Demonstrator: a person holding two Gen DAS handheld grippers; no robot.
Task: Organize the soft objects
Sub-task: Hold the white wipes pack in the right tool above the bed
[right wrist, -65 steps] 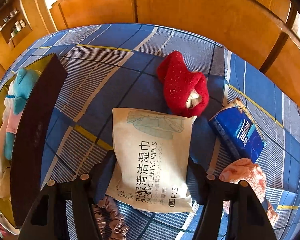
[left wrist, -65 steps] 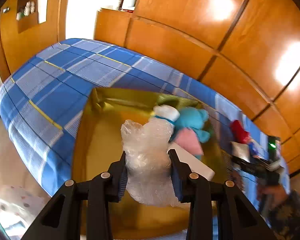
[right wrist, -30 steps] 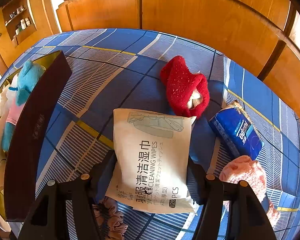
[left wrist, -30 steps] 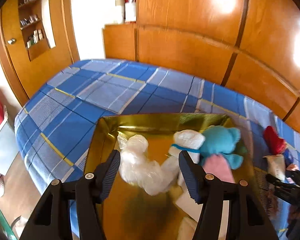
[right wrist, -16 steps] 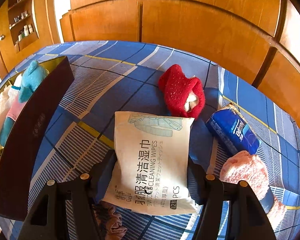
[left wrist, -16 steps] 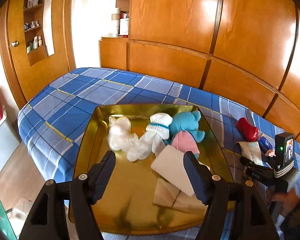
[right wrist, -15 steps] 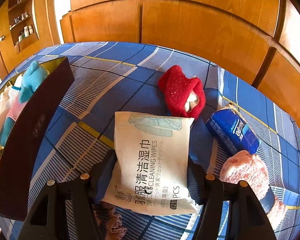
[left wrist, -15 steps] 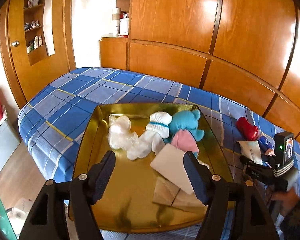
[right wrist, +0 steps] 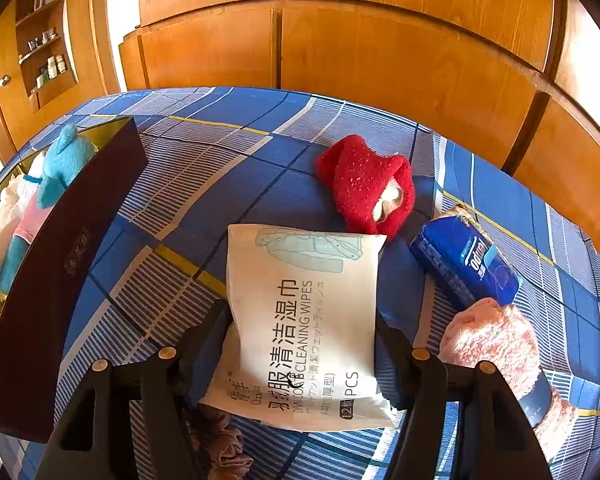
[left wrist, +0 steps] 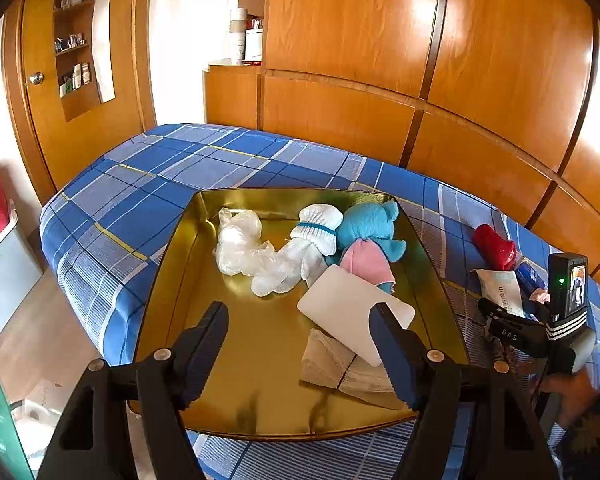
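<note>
Beside the gold tray [right wrist: 44, 280], the right tool [right wrist: 302, 354] grips a wipes pack [right wrist: 304, 320] hiding a scrunchie [right wrist: 224, 446]; the left tool [left wrist: 300, 344] hangs empty and spread above the tray's plastic bag [left wrist: 240, 246].

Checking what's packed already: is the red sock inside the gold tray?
No, the red sock lies on the blue plaid bedspread, outside the gold tray.

The left gripper [left wrist: 298, 340] hung with its fingers [left wrist: 204, 336] spread wide, holding nothing. The right gripper [right wrist: 302, 344] sat lower, its fingers [right wrist: 392, 344] pressed against both sides of a pack, a hand [left wrist: 560, 390] behind it.
</note>
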